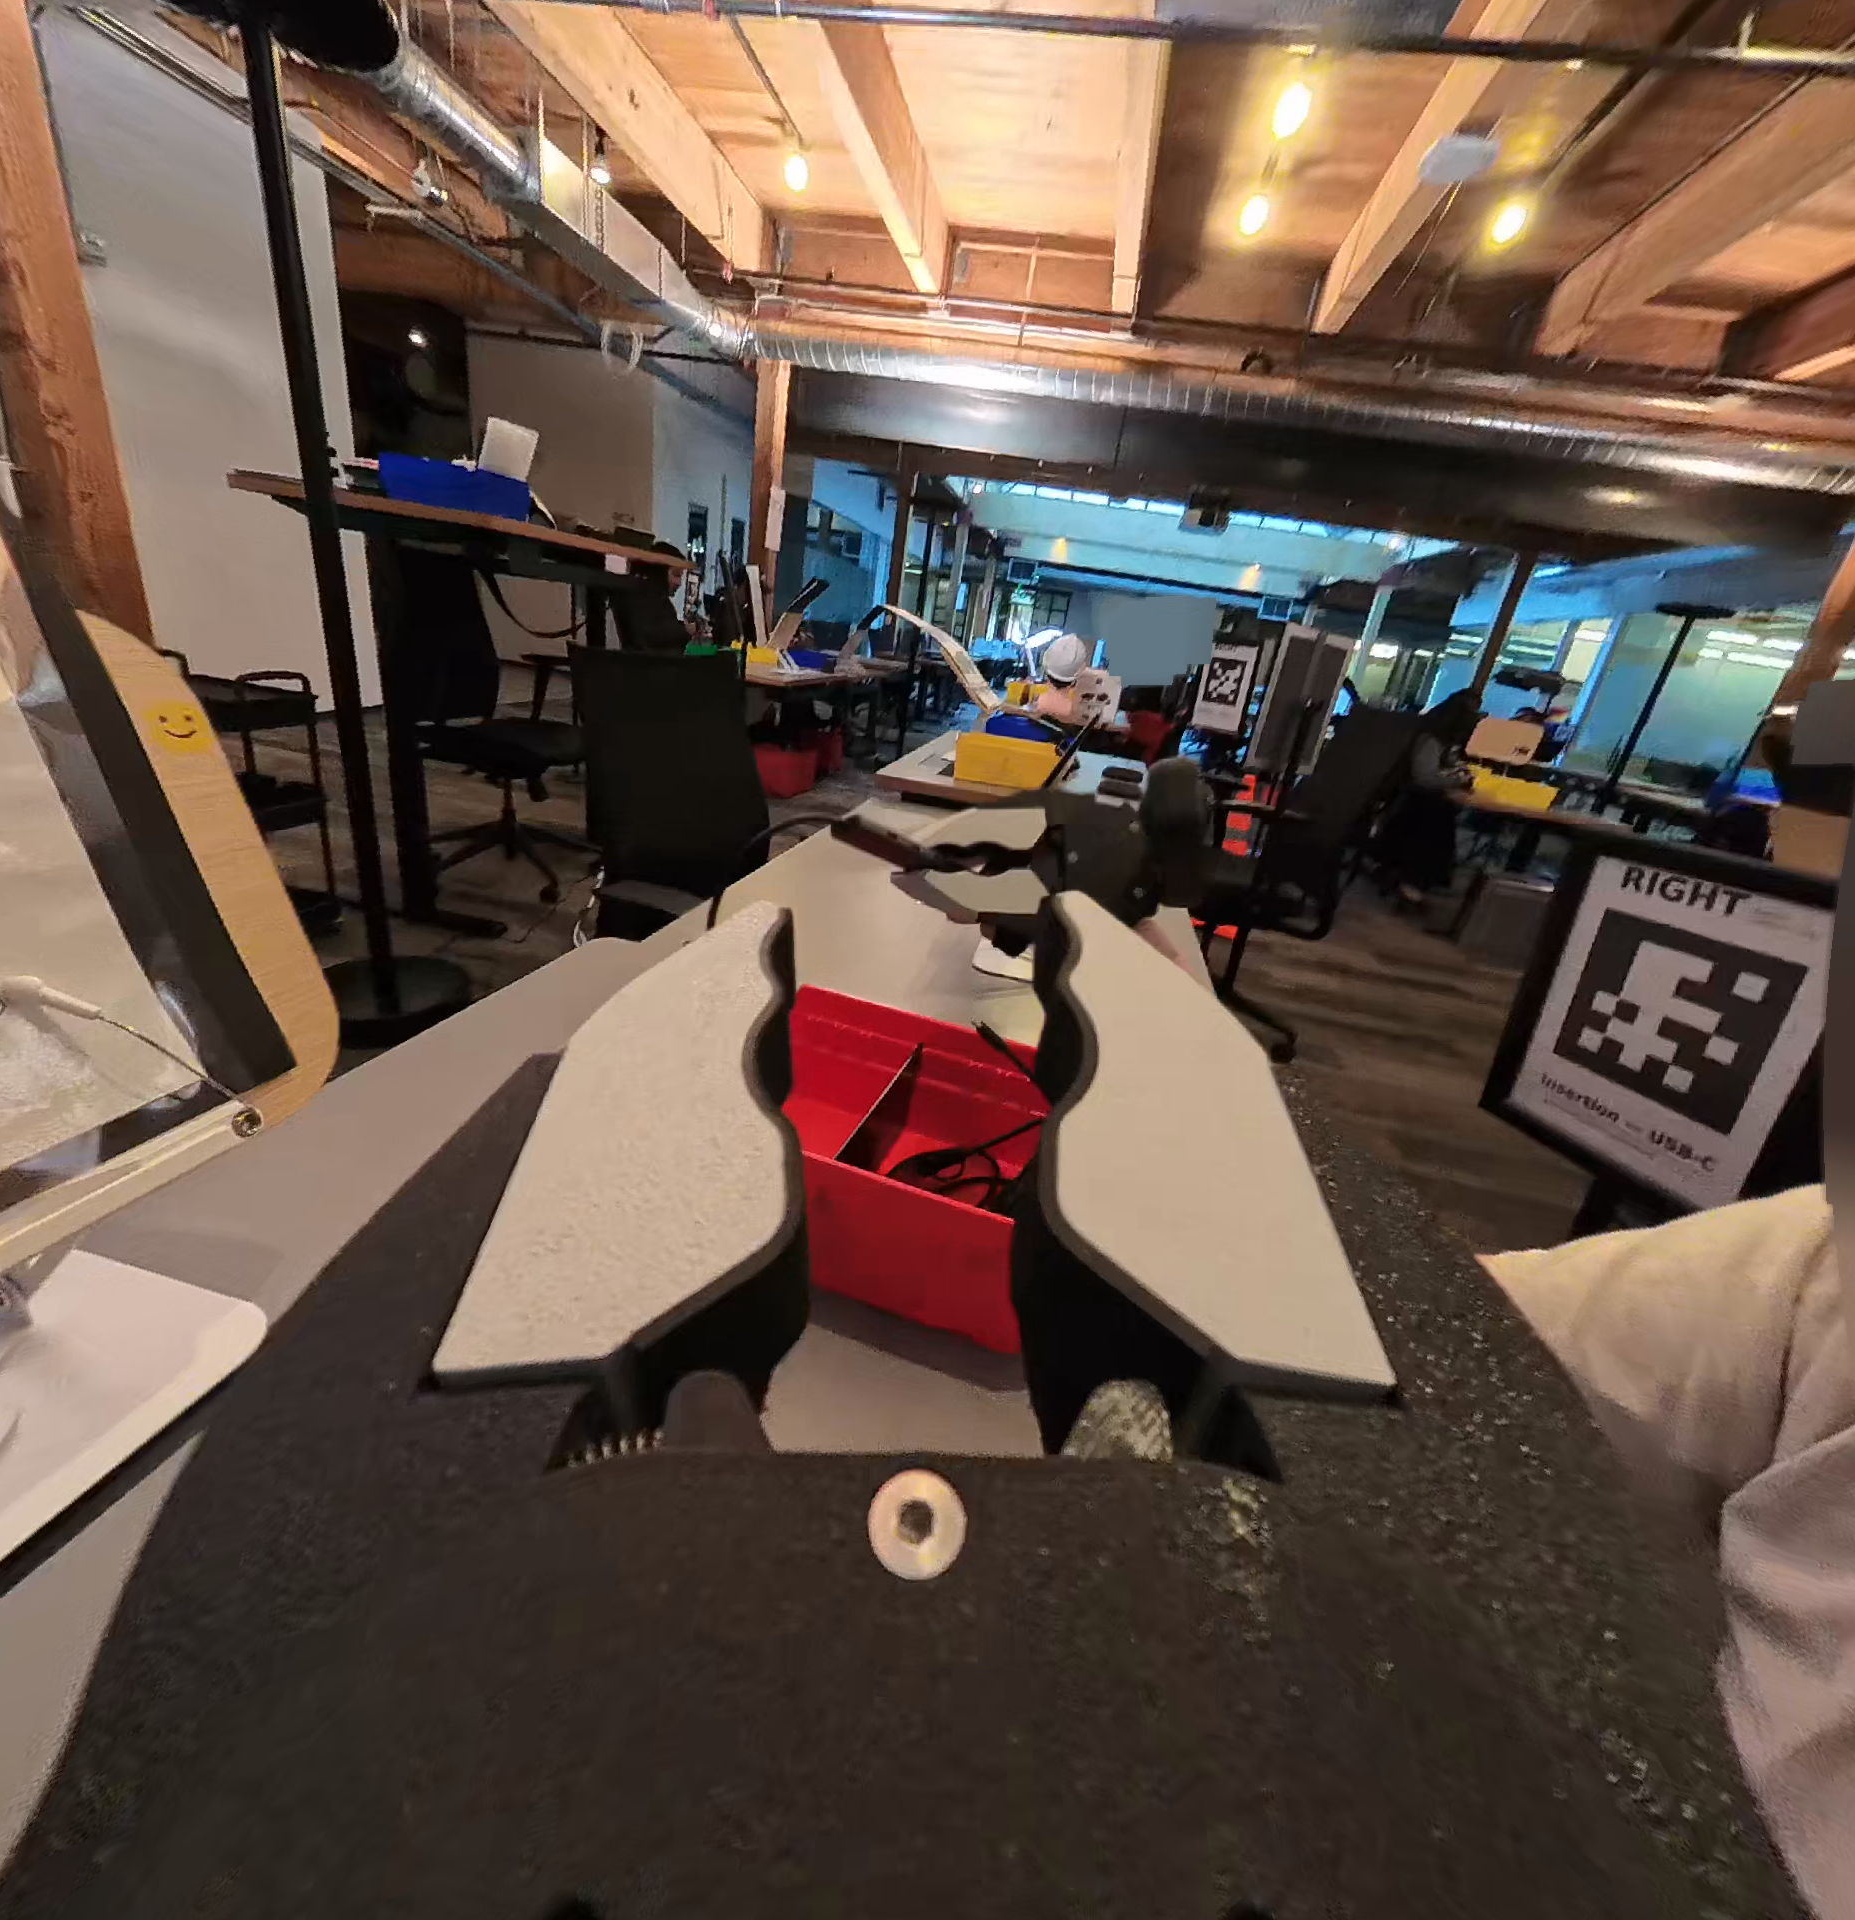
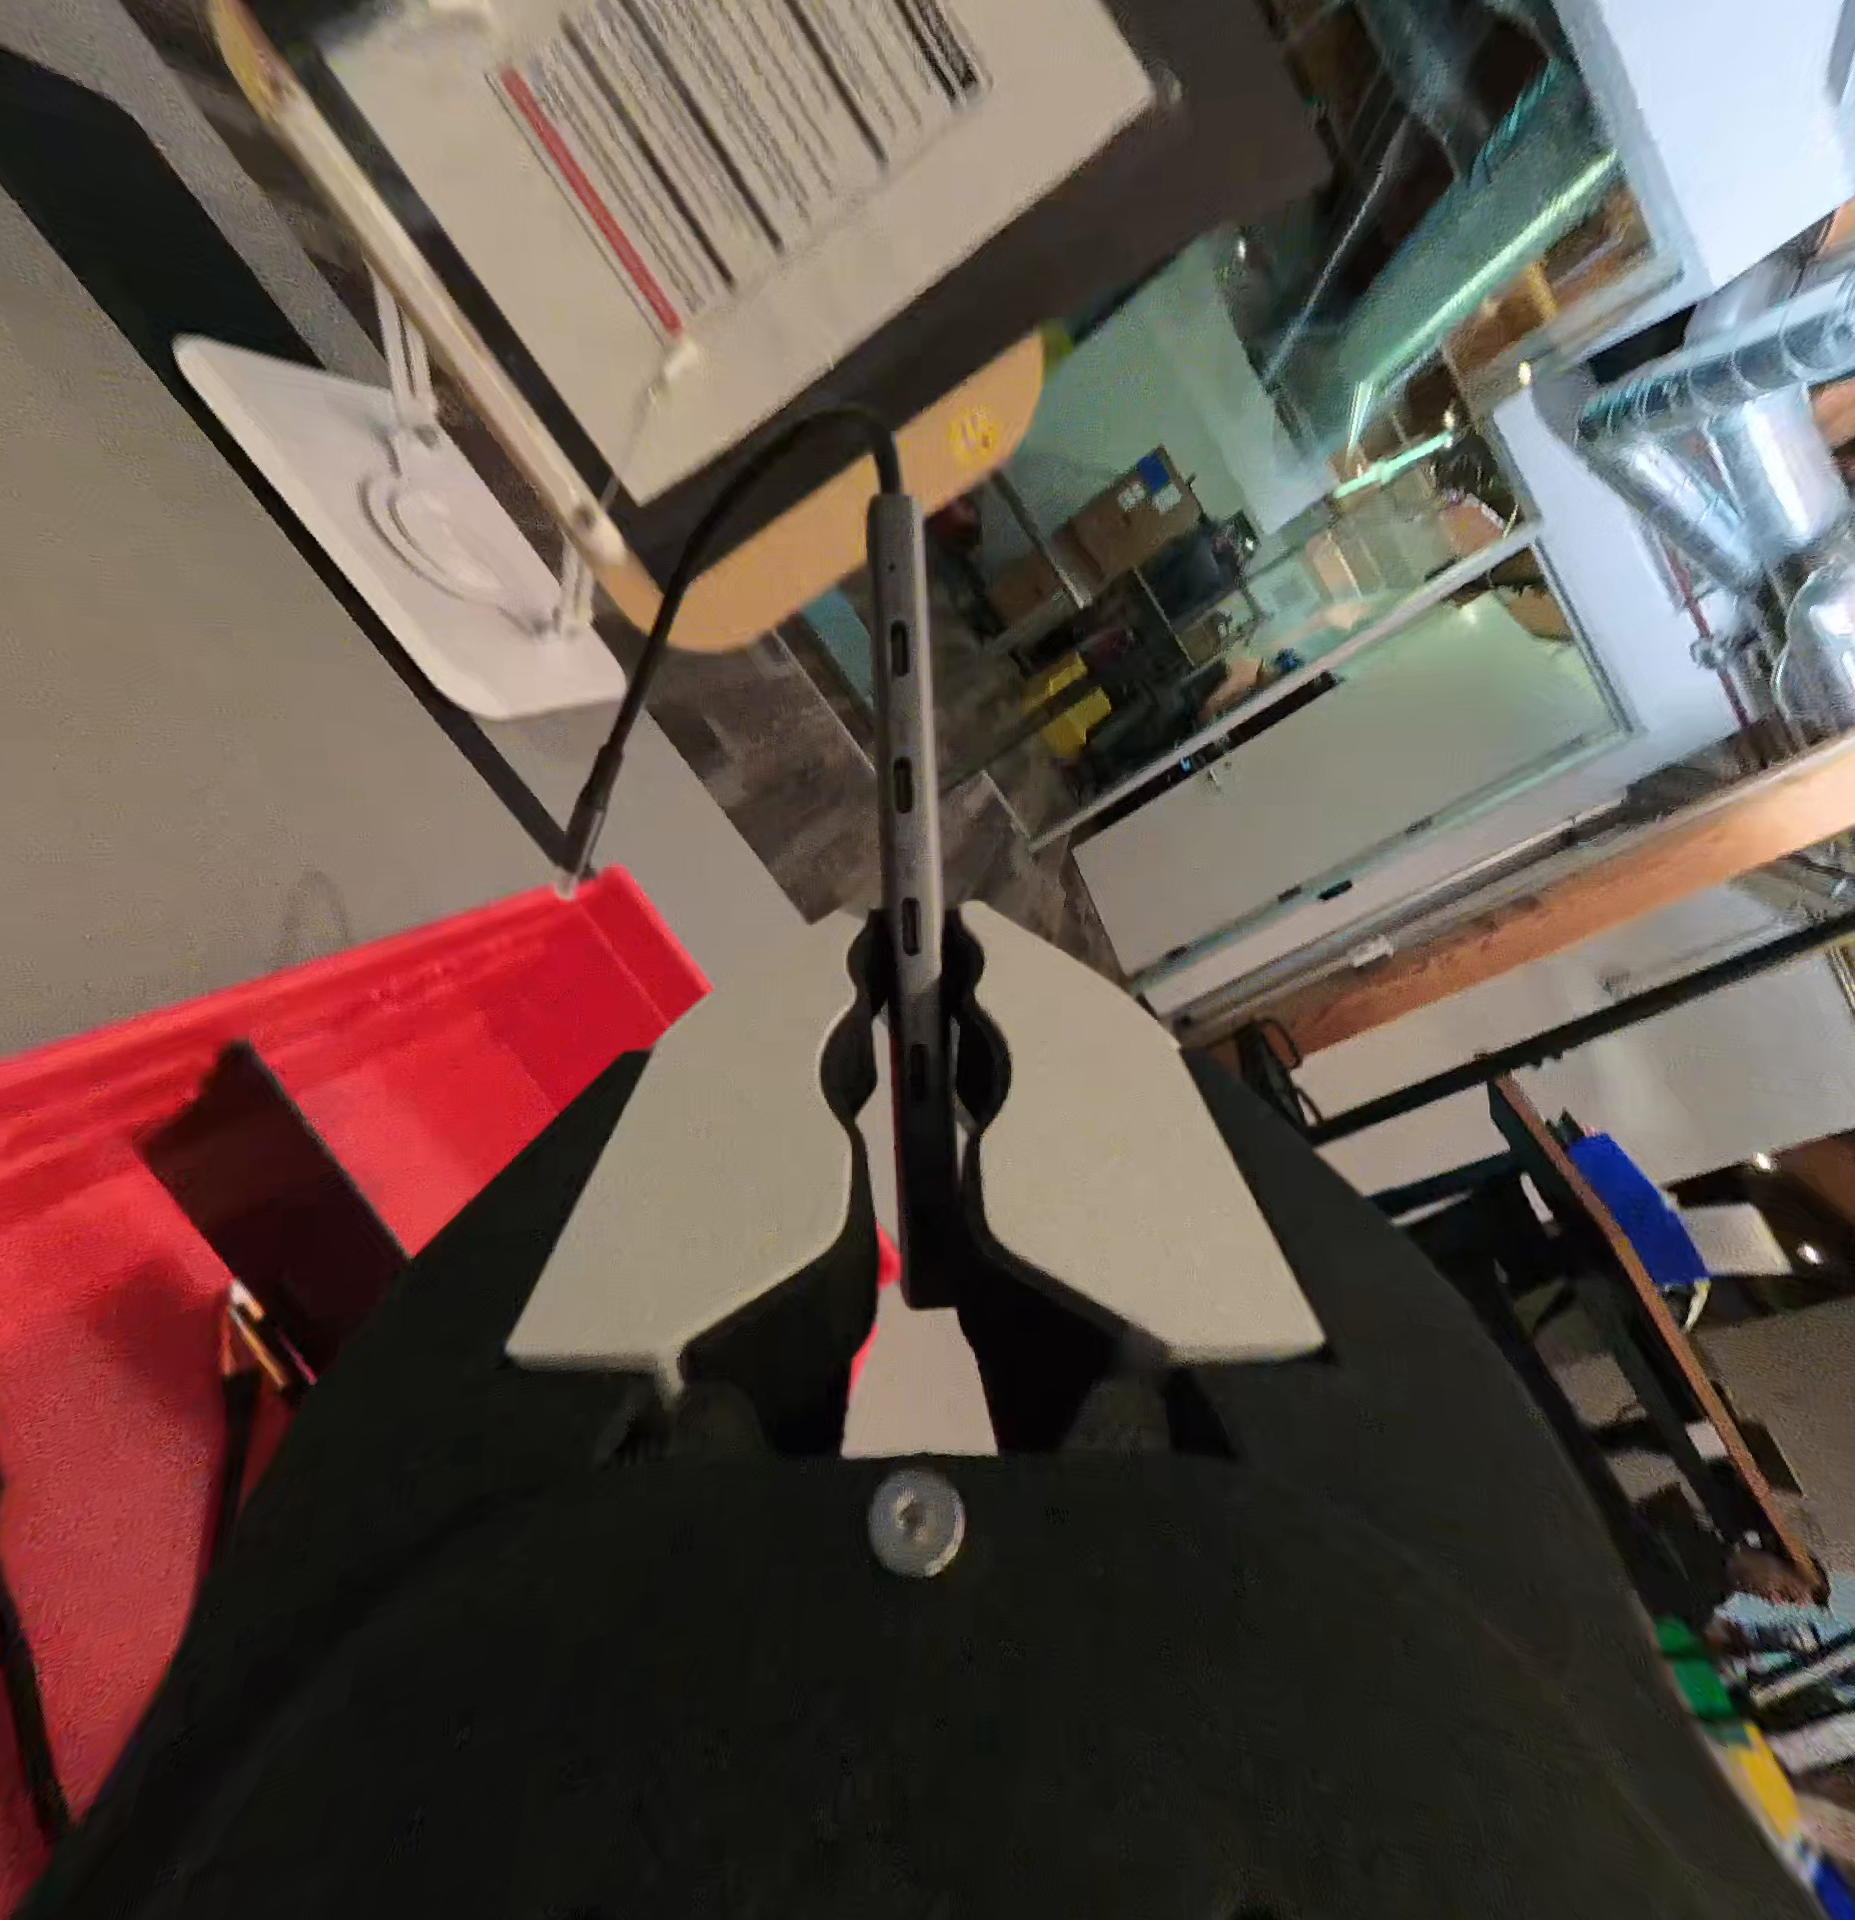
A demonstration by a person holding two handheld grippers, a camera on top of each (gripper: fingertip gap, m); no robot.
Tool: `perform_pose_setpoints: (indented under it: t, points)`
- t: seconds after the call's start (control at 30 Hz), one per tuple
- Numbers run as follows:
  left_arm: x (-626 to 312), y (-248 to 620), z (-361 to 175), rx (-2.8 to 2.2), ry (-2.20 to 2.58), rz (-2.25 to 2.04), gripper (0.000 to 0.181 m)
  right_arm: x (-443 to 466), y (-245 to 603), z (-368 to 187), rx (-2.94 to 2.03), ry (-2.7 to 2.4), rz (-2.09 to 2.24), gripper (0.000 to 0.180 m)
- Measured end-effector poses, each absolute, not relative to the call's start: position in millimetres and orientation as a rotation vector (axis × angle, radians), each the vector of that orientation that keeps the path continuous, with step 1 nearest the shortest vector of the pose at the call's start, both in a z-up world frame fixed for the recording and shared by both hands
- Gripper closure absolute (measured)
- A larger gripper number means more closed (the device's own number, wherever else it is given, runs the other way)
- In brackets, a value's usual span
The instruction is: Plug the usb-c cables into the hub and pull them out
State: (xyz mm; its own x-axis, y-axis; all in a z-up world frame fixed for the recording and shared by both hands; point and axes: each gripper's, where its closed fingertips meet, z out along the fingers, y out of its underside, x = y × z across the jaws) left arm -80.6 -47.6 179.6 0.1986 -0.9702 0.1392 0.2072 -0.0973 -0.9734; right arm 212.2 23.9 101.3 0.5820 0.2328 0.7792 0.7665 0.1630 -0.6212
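Observation:
My left gripper (image 1: 918, 935) is open and empty, low over the grey table (image 1: 383, 1195). Between its fingers I see a red bin (image 1: 902, 1236) with a black divider and coiled black usb-c cables (image 1: 954, 1164) inside. My right gripper (image 2: 915, 935) is shut on a slim grey hub (image 2: 902, 707), held edge-on with several ports showing. The hub's own black lead (image 2: 694, 540) loops down to a plug (image 2: 590, 831) by the bin's corner. The red bin (image 2: 331, 1039) lies to that gripper's left. In the left wrist view the right gripper (image 1: 1110, 842) holds the hub (image 1: 892, 842) beyond the bin.
A clear stand with a printed sheet (image 2: 694, 156) on a white base (image 2: 383, 520) stands at the table's left edge. A framed marker sign (image 1: 1671, 1029) stands to the right, with a person's light sleeve (image 1: 1681, 1455) beside it. Office chairs and desks lie beyond the table. My hands' fingertips stand some 30 centimeters from each other.

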Motion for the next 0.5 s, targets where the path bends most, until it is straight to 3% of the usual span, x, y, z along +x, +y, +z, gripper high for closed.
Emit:
perform_pose_setpoints:
  t: [0.2, 0.5]
  points:
    - [-83.4, -41.1, 176.4, -1.259, 0.839, -1.246, 0.14, 270.8, 46.7, 12.1, -1.734, -0.974, -0.46, 0.168]
    - [-72.7, -43.4, 170.3, -1.282, 0.883, -1.238, 0.14, 256.3, 83.2, -83.1, -2.161, -1.036, -0.338, 0.168]
